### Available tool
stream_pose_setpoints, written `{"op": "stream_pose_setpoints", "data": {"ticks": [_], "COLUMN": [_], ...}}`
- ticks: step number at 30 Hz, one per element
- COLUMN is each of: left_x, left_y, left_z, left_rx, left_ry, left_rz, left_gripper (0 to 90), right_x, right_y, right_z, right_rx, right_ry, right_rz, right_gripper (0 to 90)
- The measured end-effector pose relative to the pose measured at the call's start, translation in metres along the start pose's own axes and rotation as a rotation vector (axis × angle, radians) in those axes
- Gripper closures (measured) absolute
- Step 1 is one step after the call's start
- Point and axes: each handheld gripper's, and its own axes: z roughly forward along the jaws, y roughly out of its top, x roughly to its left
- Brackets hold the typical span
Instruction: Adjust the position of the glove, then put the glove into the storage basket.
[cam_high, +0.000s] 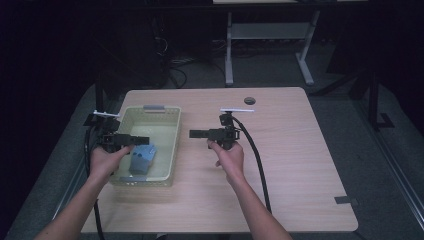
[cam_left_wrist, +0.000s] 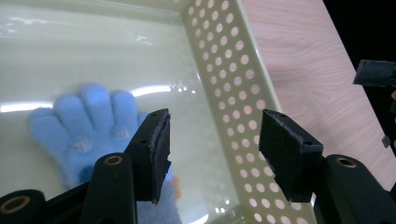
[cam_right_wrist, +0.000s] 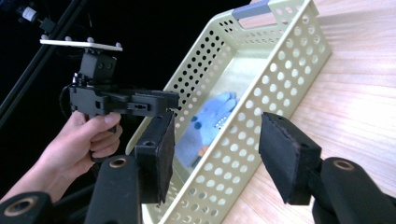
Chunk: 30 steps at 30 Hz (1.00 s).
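A pale green perforated basket (cam_high: 172, 150) stands on the left half of the wooden table (cam_high: 290, 150). A light blue fuzzy glove (cam_high: 142, 159) lies flat on its floor. My left gripper (cam_high: 146, 140) hovers over the basket's left side, pointing right, open with nothing between its pads. In the left gripper view the glove (cam_left_wrist: 88, 126) lies below the left gripper (cam_left_wrist: 212, 140), beside the basket wall (cam_left_wrist: 229, 93). My right gripper (cam_high: 192, 134) is held just right of the basket, pointing left, open and empty. The right gripper view looks past the right gripper (cam_right_wrist: 217, 149) at the basket (cam_right_wrist: 280, 56), the glove (cam_right_wrist: 212, 119) and the left gripper (cam_right_wrist: 161, 101).
A round cable hole (cam_high: 249, 100) sits near the table's far edge. A strip of dark tape (cam_high: 346, 200) marks the near right corner. A cable (cam_high: 257, 160) trails from the right gripper across the table. Another desk's white legs (cam_high: 229, 50) stand behind on the dark floor.
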Motion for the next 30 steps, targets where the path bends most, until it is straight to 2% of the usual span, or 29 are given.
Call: {"op": "stream_pose_setpoints", "data": {"ticks": [9,23,30], "left_x": [-0.007,-0.015,-0.023], "left_y": [0.002,0.003,0.002], "left_z": [0.001,0.004,0.003], "left_rx": [-0.028,-0.034,-0.048], "left_ry": [-0.025,-0.037,-0.064], "left_rz": [0.000,0.021,0.024], "left_gripper": [37.9,37.1,37.0], "right_x": [-0.004,-0.015,-0.019], "right_y": [0.000,-0.003,-0.005], "right_z": [-0.009,-0.025,-0.036], "right_rx": [-0.005,-0.029,-0.033], "right_ry": [-0.003,-0.021,-0.028], "right_rz": [0.001,0.016,0.028], "right_gripper": [42.8,41.6,41.2]}}
